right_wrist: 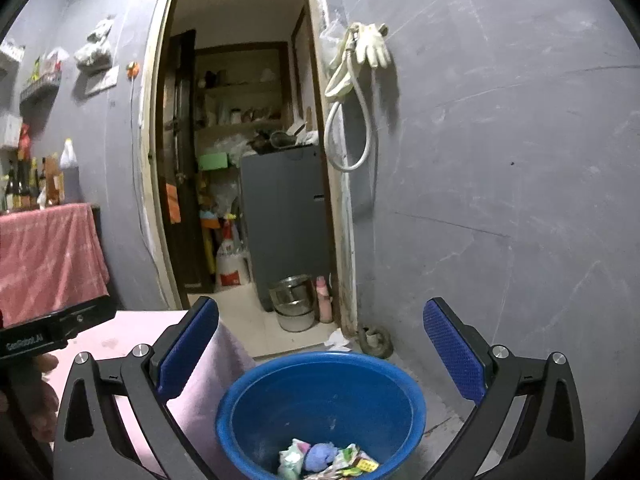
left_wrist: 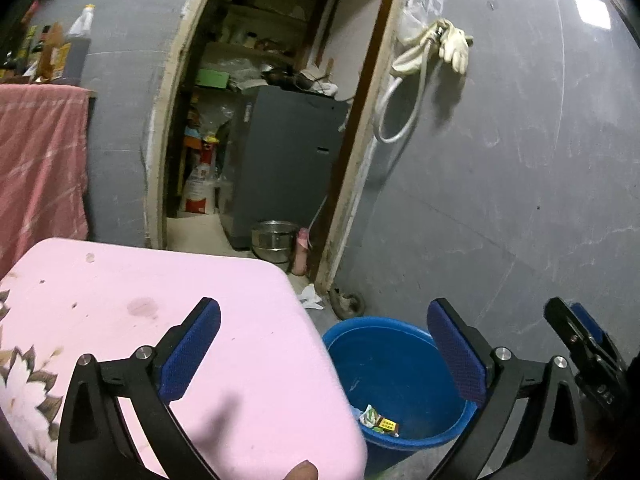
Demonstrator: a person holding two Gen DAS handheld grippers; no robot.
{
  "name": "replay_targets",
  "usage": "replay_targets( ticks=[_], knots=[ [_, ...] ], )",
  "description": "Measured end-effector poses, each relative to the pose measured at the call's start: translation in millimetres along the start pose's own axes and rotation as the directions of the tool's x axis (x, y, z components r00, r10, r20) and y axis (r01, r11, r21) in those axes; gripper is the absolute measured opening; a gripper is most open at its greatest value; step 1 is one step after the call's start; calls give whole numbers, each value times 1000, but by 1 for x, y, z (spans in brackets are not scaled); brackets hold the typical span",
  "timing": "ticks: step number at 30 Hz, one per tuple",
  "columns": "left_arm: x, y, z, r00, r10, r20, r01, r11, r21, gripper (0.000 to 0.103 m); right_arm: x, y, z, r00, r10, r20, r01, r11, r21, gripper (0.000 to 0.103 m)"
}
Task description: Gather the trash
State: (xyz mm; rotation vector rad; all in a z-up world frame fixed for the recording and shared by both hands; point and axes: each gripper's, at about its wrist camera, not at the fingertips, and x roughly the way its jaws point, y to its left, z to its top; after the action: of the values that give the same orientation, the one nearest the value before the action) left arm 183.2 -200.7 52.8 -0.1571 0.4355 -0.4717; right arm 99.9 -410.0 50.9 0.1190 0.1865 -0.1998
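A blue plastic bin [left_wrist: 384, 356] [right_wrist: 280, 392] stands on the floor beside the pink table [left_wrist: 168, 312] [right_wrist: 120, 332]. Several crumpled wrappers [right_wrist: 328, 460] [left_wrist: 378, 422] and a blue wad lie at its bottom. My left gripper [left_wrist: 324, 348] is open and empty, straddling the table's corner and the bin's rim. My right gripper [right_wrist: 320, 356] is open and empty above the bin; one of its fingers [left_wrist: 576, 328] shows at the right edge of the left wrist view. A scrap of white paper [left_wrist: 310, 298] [right_wrist: 336, 338] lies on the floor near the doorway.
An open doorway [right_wrist: 240, 160] leads to a storeroom with a grey appliance [right_wrist: 284, 216] and a steel pot [right_wrist: 292, 304] beside a pink bottle [right_wrist: 323, 298]. A hose and gloves [right_wrist: 360, 64] hang on the grey wall. A red cloth [left_wrist: 40, 160] drapes a cluttered shelf at left.
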Motion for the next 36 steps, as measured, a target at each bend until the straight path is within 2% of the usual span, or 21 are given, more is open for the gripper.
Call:
replay_targets(
  ticks=[8, 14, 21, 28, 36],
  knots=[
    [-47, 9, -19, 999, 19, 46, -19, 1000, -5, 101, -49, 6, -13, 997, -7, 76, 4, 999, 38, 103],
    [-80, 8, -32, 996, 40, 73, -43, 998, 36, 101, -79, 17, -21, 994, -31, 106, 28, 999, 26, 103],
    [-122, 5, -62, 991, 75, 113, -88, 990, 107, 101, -110, 35, -35, 995, -25, 92, 26, 1000, -8, 103],
    [-152, 13, -79, 984, 108, 138, -125, 986, 115, 101, -136, 48, -47, 997, -10, 75, 11, 1000, -8, 103],
    [-171, 22, -94, 983, 133, 129, -149, 981, 120, 101, -157, 60, -57, 998, 25, 52, -24, 1000, -8, 103]
  ],
)
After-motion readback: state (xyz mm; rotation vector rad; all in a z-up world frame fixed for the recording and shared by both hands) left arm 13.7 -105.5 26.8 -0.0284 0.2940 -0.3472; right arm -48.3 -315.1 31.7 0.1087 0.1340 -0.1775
